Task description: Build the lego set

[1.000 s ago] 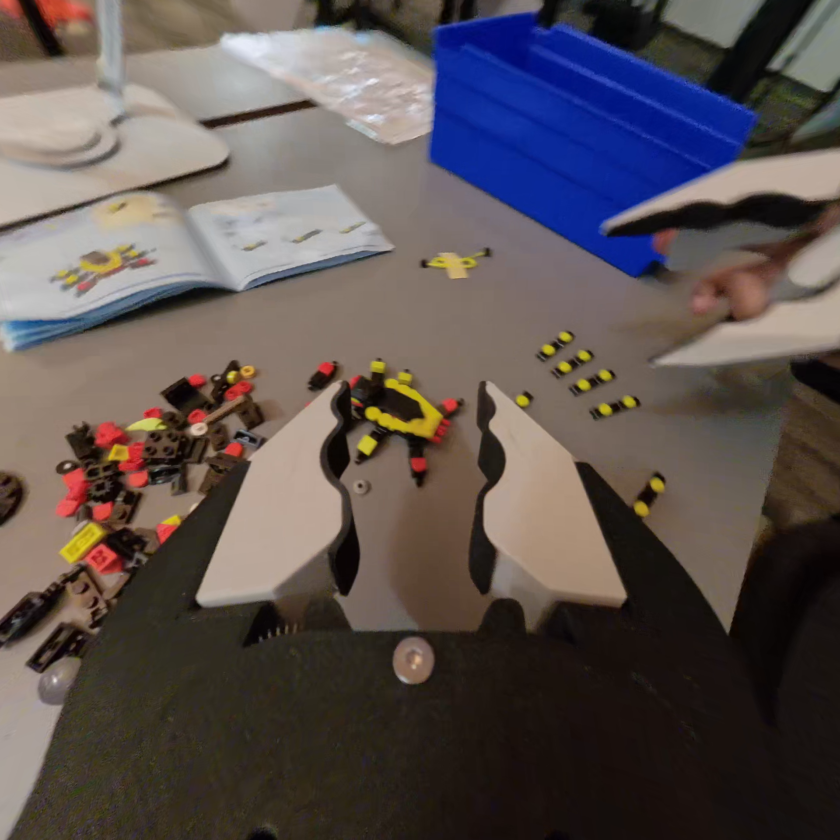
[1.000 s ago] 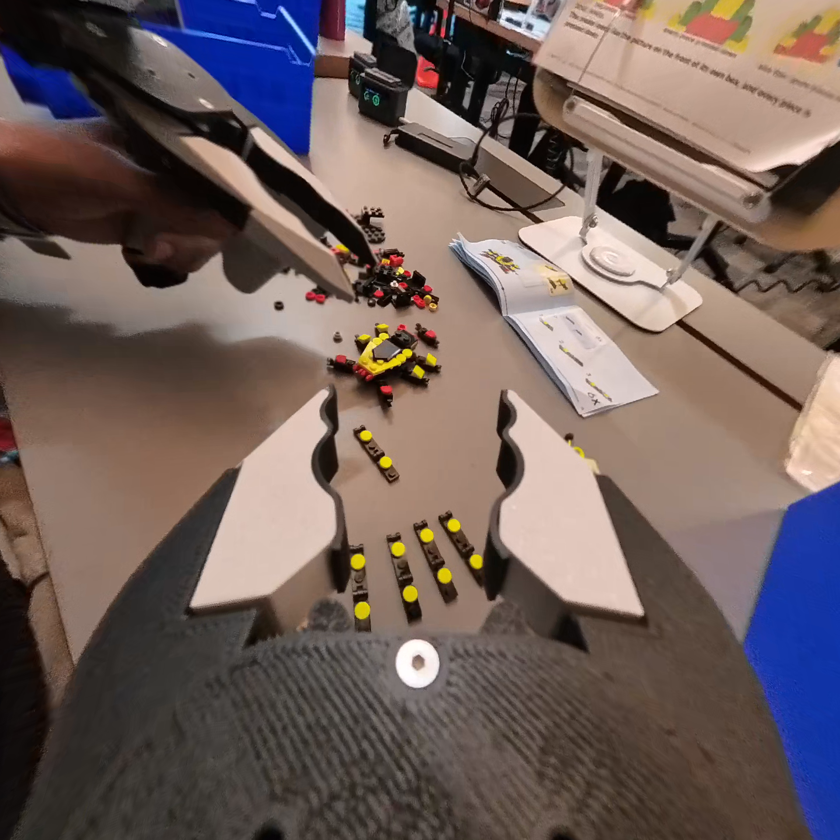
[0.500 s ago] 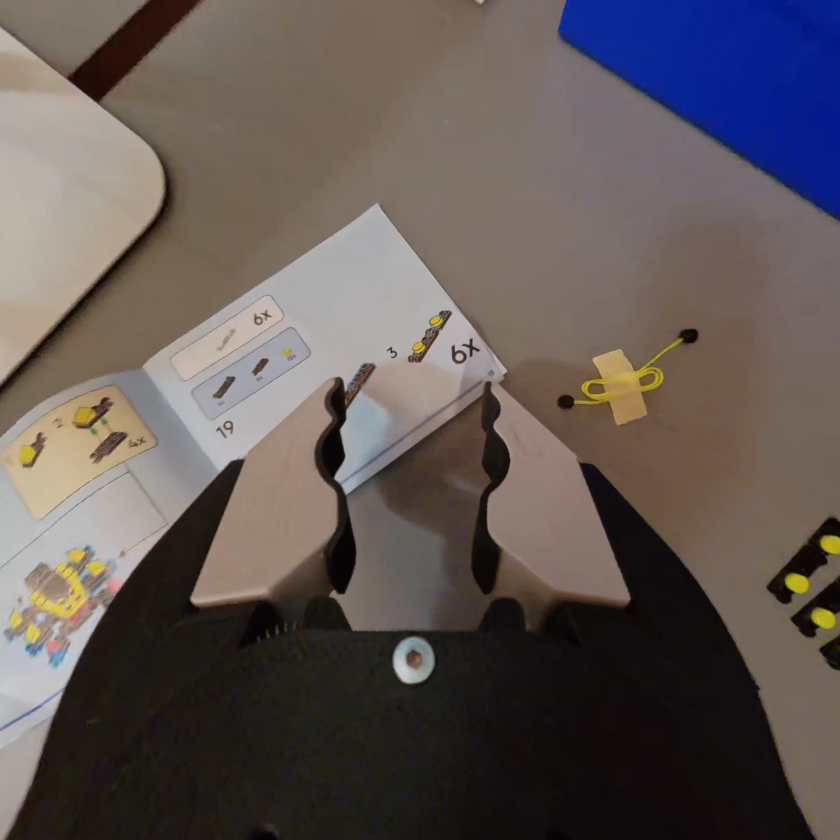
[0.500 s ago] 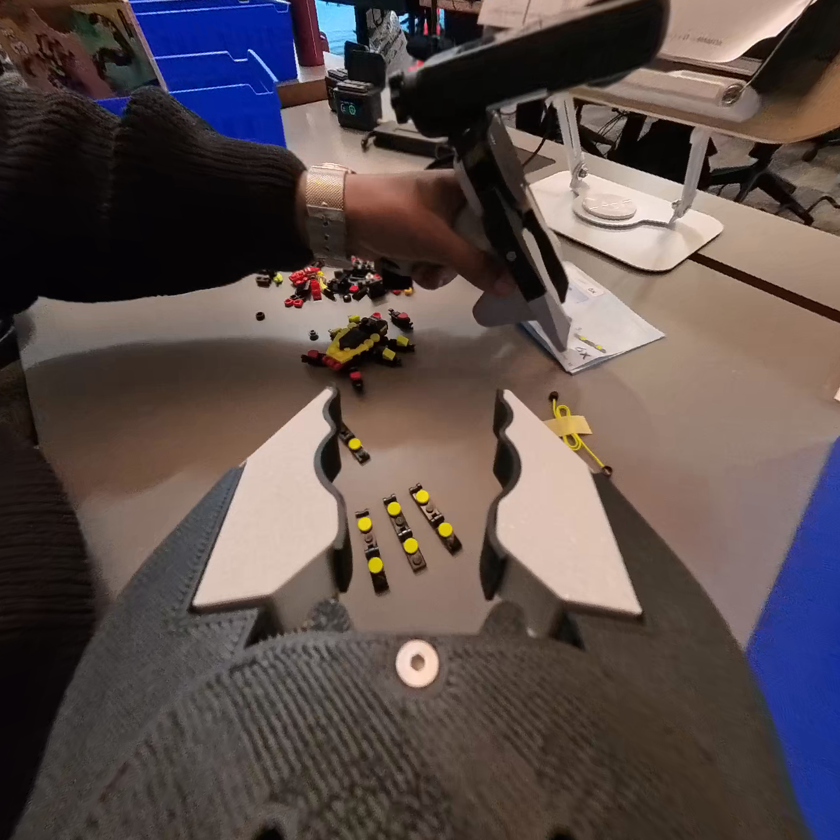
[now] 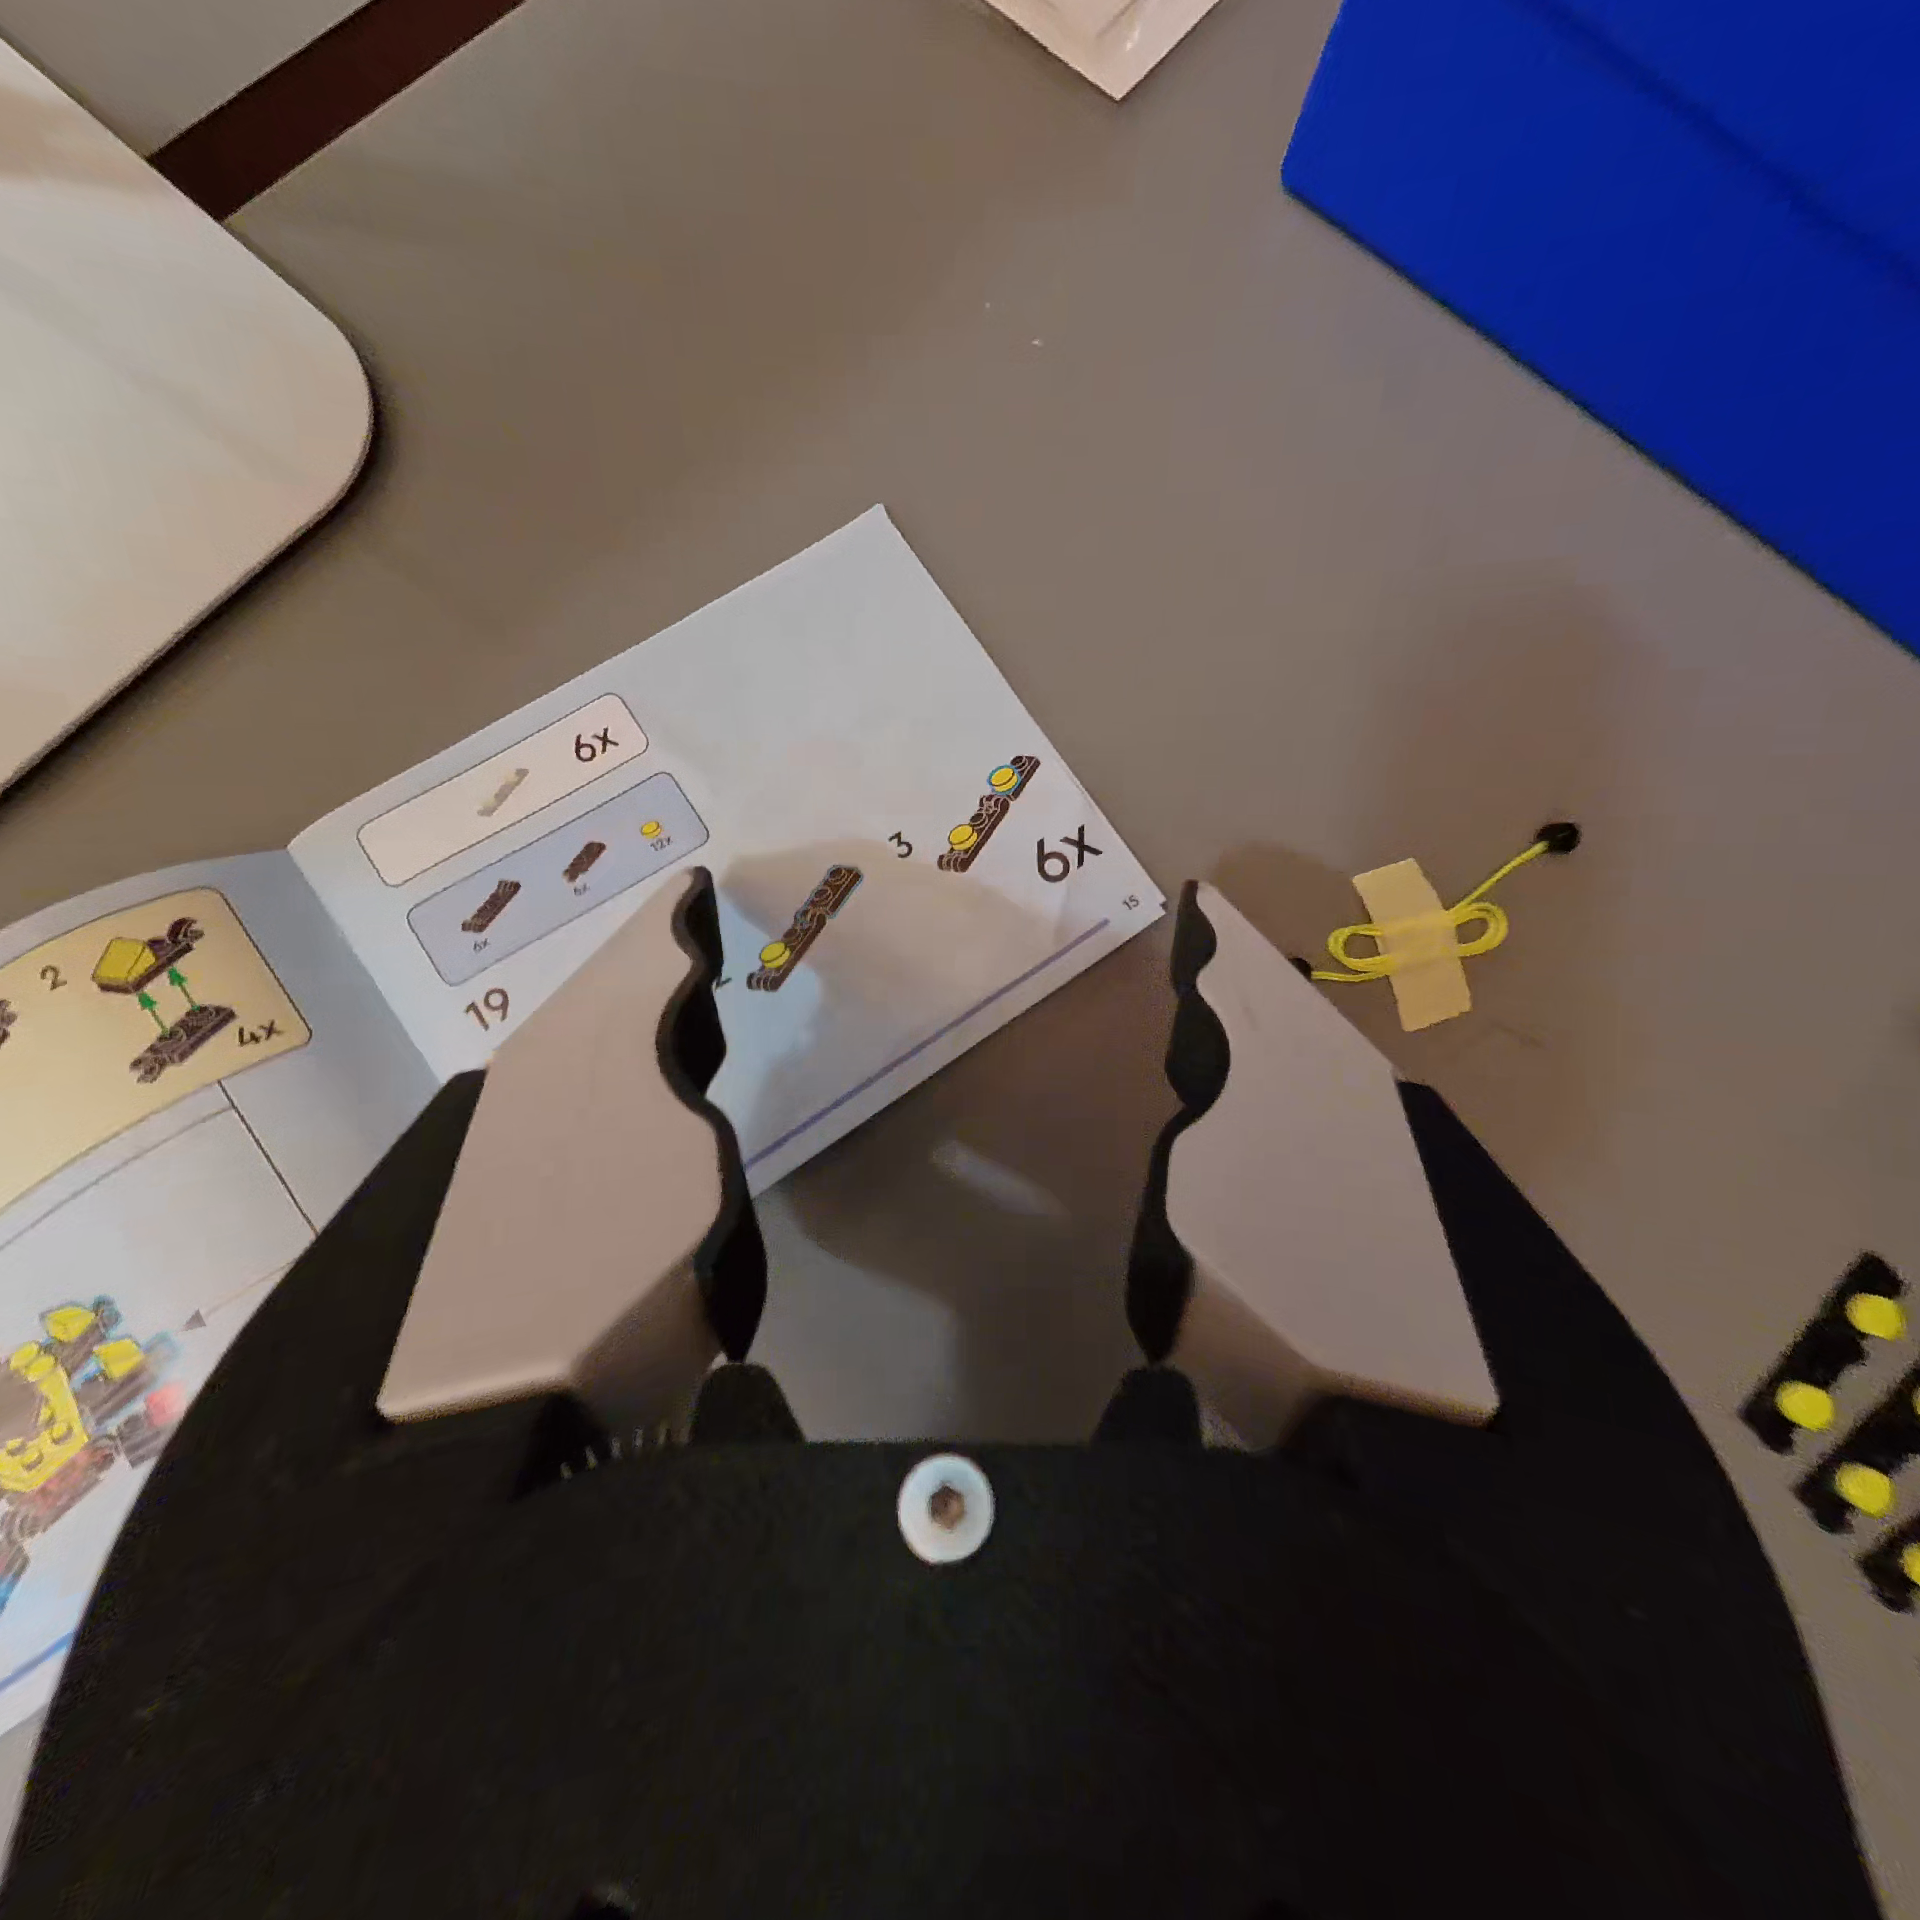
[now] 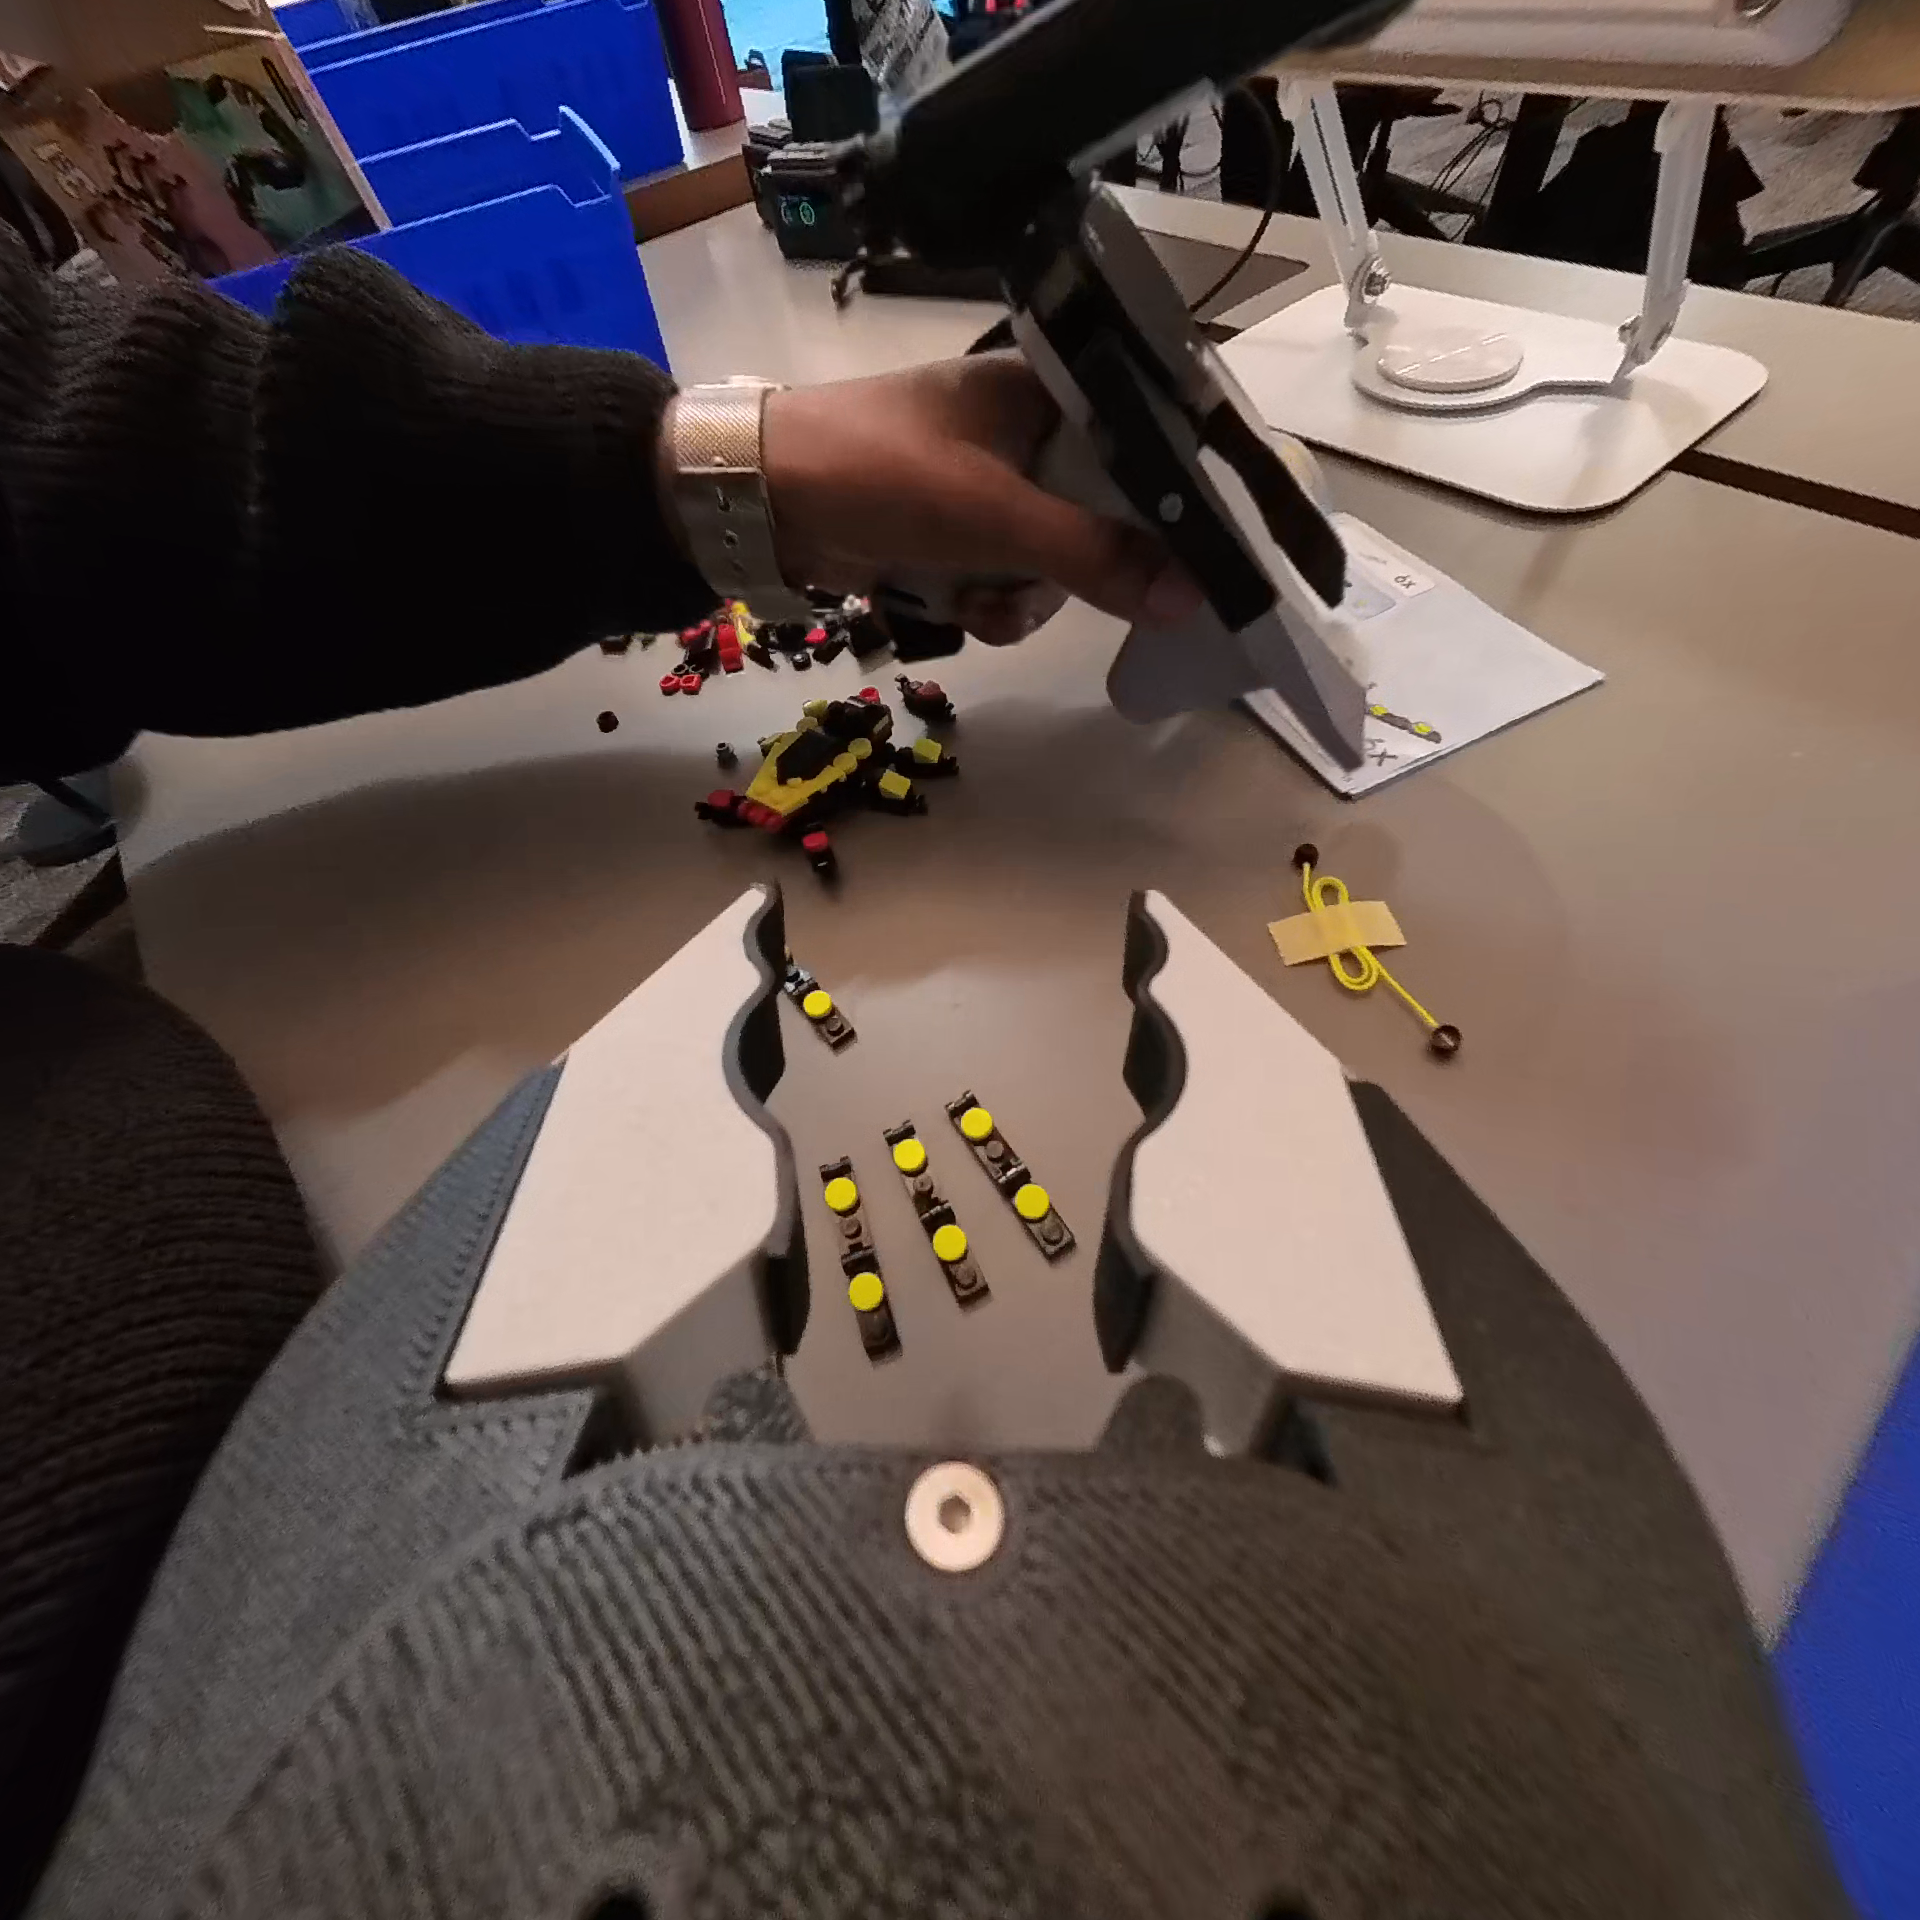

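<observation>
My left gripper (image 5: 943,896) is open and empty, held just above the lower right corner of the open instruction booklet (image 5: 748,790). In the right wrist view it (image 6: 1340,717) points down at the booklet (image 6: 1455,665). My right gripper (image 6: 954,906) is open and empty above a row of black strips with yellow round tiles (image 6: 940,1210); one more strip (image 6: 821,1013) lies by its left finger. The part-built yellow, black and red model (image 6: 821,774) lies beyond, with a pile of loose pieces (image 6: 748,644) behind it. Some strips show at the left wrist view's right edge (image 5: 1839,1392).
A yellow string with black ends under tan tape (image 5: 1413,940) lies right of the booklet, and it shows in the right wrist view (image 6: 1345,935). A blue bin (image 5: 1662,260) stands at the far right. A white stand base (image 6: 1507,405) sits behind the booklet. A sleeved arm (image 6: 364,499) crosses the table.
My left gripper has swung from over the model and loose pieces to the booklet, then lowered closer to the page and opened a little wider. My right gripper has stayed over the strips.
</observation>
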Tool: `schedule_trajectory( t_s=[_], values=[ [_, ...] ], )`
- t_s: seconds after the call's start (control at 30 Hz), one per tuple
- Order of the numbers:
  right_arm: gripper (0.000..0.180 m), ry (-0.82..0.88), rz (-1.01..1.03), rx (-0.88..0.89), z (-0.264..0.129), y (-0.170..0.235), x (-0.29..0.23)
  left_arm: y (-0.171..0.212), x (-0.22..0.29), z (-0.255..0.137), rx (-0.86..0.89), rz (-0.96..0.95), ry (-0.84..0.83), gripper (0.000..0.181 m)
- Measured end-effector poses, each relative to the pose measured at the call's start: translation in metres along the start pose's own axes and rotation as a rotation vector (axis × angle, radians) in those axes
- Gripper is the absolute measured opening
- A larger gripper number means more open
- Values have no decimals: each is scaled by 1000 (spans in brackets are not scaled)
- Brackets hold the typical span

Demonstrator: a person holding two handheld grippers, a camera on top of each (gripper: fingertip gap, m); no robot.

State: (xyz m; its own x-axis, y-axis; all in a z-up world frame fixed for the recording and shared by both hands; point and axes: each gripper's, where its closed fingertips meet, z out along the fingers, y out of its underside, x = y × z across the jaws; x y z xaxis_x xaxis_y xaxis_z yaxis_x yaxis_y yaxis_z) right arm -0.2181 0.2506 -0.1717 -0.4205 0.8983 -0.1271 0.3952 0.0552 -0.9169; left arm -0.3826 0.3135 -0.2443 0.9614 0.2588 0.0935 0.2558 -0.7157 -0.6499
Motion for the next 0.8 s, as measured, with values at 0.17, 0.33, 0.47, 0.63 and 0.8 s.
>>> schedule_trajectory(
  t_s=[0.17,0.33,0.47,0.63,0.8],
  values=[
    [61,-2,-3,24,-1,-4,0,0,2,9,10,43,-44,40],
    [61,7,6,20,-1,-3,4,-7,2,6,38,-14,4,14],
    [61,-2,16,8,2,0,4,-13,0,-4,73,-73,44,16],
    [61,-4,11,-3,5,2,3,-13,0,-9,95,-152,117,26],
    [61,0,6,-13,6,4,4,-20,-7,-17,156,-167,107,16]
  ],
)
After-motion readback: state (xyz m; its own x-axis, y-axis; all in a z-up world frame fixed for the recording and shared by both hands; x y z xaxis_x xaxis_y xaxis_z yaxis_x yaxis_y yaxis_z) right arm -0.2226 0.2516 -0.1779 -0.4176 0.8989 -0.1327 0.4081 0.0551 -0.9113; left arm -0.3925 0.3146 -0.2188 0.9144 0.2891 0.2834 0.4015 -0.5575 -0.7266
